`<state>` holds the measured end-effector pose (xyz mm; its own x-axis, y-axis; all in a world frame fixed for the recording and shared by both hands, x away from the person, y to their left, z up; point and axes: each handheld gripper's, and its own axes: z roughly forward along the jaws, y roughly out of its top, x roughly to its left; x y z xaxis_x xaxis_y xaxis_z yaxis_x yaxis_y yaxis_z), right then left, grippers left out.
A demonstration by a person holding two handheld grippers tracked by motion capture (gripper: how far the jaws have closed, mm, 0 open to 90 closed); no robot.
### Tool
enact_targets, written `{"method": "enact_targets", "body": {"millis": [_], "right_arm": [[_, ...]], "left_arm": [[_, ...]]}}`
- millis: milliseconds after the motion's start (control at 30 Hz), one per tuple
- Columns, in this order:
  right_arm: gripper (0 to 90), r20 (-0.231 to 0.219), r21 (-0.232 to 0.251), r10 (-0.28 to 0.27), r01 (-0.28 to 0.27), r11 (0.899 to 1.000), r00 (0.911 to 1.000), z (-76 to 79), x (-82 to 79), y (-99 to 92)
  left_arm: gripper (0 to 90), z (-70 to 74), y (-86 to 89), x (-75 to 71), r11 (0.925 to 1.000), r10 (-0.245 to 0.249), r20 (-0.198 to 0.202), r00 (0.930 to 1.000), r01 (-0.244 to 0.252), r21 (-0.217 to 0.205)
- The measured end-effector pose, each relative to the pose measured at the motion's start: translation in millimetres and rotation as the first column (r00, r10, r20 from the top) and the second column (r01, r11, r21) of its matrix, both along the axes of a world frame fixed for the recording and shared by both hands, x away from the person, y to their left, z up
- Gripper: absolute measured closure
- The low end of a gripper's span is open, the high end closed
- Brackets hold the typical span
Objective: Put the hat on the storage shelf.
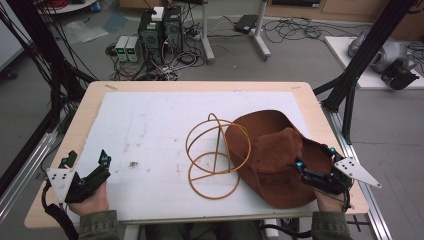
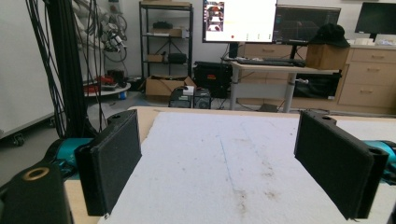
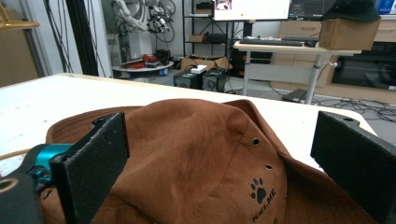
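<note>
Brown suede marks the landmark of the figure: a soft, wide-brimmed hat (image 1: 272, 160) lying crown-up on the white foam mat (image 1: 150, 130) that covers the pale wooden table (image 1: 80, 107). In the right gripper view its crown shows small eyelets and a black paw-print logo (image 3: 258, 190).

Right gripper (image 1: 314, 164): poised at the near right edge of the hat, jaws spread wide to either side of the crown, with no pad touching the suede as far as can be seen.

Left gripper (image 1: 87, 161): well apart from the hat, over the bare mat, jaws likewise wide and holding nothing; the left gripper view gives only stained foam between its pads (image 2: 334, 161).

Wire stand (image 1: 217, 155): a tan frame of looped rings on an upright stem, just beside the hat on the side away from the right gripper; the brim overlaps, or at least touches, one ring.

Progress, as a judgement: the work appears barely begun. The hat is not yet grasped and is not seated on the stand; closing on the crown, lifting and placing would all remain.

Containers: none on the table. The hat, hollow side down, has its interior hidden, so any contents cannot be told.
</note>
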<state>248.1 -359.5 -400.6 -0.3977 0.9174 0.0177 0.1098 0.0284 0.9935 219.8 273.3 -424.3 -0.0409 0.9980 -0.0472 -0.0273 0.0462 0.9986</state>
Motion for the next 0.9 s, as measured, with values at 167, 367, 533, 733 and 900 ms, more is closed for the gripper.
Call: {"method": "enact_targets", "body": {"millis": [167, 367, 533, 733, 900], "right_arm": [[3.6, 0.002, -0.008, 0.009, -0.009, 1.000, 1.0000, 1.5, -1.2, 0.8], [3.6, -0.002, -0.015, 0.014, -0.014, 1.000, 0.9999, 1.5, -2.2, 1.0], [1.9, -0.022, -0.027, 0.040, -0.040, 0.999, 0.9990, 5.7, -0.6, 0.3], [2.0, -0.146, -0.182, 0.147, -0.172, 0.968, 0.9783, 15.8, 6.8, 6.8], [2.4, -0.266, -0.346, 0.143, -0.232, 0.909, 0.9534, 11.5, 17.6, 16.7]], "left_arm": [[14.9, 0.1, 0.0, 0.7, 1.0000, -0.001, 0.004, 1.0000, 0.001, -0.004], [14.9, 0.1, -1.1, 2.2, 1.0000, -0.006, 0.003, 1.0000, 0.006, -0.008], [14.9, 0.3, -0.6, 1.5, 0.9999, -0.002, 0.007, 1.0000, 0.002, -0.014], [14.9, -0.6, 1.8, 0.8, 0.9995, -0.004, 0.005, 1.0000, 0.004, -0.033], [14.9, -1.0, 3.2, -0.8, 0.9990, -0.002, 0.004, 1.0000, 0.002, -0.044]]}}
